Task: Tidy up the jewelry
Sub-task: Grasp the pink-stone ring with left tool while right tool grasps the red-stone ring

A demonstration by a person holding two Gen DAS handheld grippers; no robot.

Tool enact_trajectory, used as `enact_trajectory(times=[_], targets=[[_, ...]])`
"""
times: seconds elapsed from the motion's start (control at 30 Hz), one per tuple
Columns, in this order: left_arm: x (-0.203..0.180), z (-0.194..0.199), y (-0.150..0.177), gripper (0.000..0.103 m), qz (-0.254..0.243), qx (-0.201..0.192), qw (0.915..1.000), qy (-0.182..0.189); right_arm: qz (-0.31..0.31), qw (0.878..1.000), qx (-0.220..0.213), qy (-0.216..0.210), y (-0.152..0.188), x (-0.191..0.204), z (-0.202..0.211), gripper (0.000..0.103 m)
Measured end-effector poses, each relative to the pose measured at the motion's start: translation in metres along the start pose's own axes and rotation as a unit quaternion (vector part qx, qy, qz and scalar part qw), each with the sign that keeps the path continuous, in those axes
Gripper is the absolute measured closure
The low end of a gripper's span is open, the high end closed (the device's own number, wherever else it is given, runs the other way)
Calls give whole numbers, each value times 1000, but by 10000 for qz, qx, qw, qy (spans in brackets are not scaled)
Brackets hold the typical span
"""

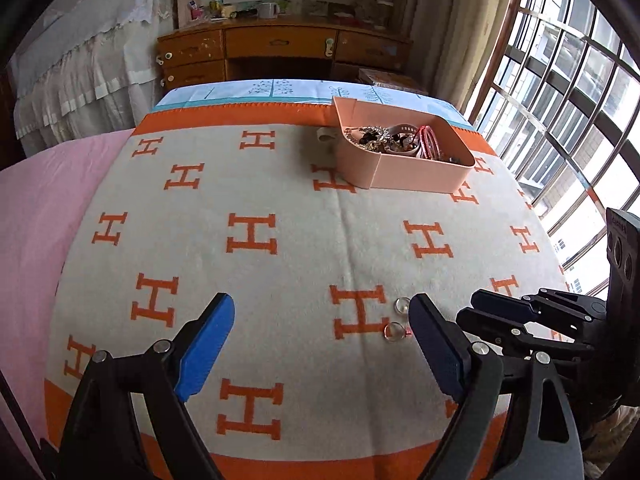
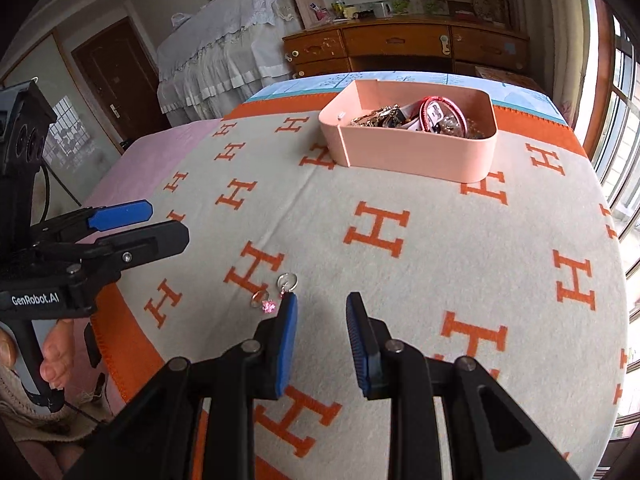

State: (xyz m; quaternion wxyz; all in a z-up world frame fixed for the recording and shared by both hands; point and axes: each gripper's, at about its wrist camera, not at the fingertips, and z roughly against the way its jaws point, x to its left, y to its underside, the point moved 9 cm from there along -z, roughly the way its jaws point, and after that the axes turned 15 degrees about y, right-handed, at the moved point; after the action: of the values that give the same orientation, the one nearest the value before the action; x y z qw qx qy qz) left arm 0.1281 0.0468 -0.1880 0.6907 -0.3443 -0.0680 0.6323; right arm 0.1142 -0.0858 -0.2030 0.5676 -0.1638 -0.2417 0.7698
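Observation:
Two small hoop earrings [image 1: 396,320] with a pink stone lie on the H-patterned blanket [image 1: 248,240], just inside the right fingertip of my left gripper [image 1: 320,300]. That gripper is wide open and holds nothing. In the right wrist view the earrings [image 2: 276,292] lie just left of the tip of the left finger of my right gripper [image 2: 322,300], whose jaws stand narrowly apart with nothing between them. A pink tray [image 1: 416,176] full of mixed jewelry sits at the far side of the blanket, also seen as the pink tray [image 2: 416,160].
A person's hand [image 2: 56,356] holds the left gripper's handle at the left. The blanket covers a bed with pink sheet [image 1: 36,220] on the left. A barred window [image 1: 560,100] runs along the right; a wooden desk [image 1: 280,48] stands beyond the bed.

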Motion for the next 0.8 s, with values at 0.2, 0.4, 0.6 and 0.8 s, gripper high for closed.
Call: enact_trajectory(times=[0.2,0.4,0.6,0.8], targets=[[22,-11,21,16,586,170,9979,201,335,9993,124,-46,9,18,-11,78],[21,-13,33,16,642,231,9971,331,643,9977,123,152,10,29,-23,78],[8,-18,45,15,391,438,9973,447,915,9952,-47,329,2,39,-30,78],[-2,-26,54,16,217,596,9965,540,1263,9898,-231,615,-2,46,-34,90]])
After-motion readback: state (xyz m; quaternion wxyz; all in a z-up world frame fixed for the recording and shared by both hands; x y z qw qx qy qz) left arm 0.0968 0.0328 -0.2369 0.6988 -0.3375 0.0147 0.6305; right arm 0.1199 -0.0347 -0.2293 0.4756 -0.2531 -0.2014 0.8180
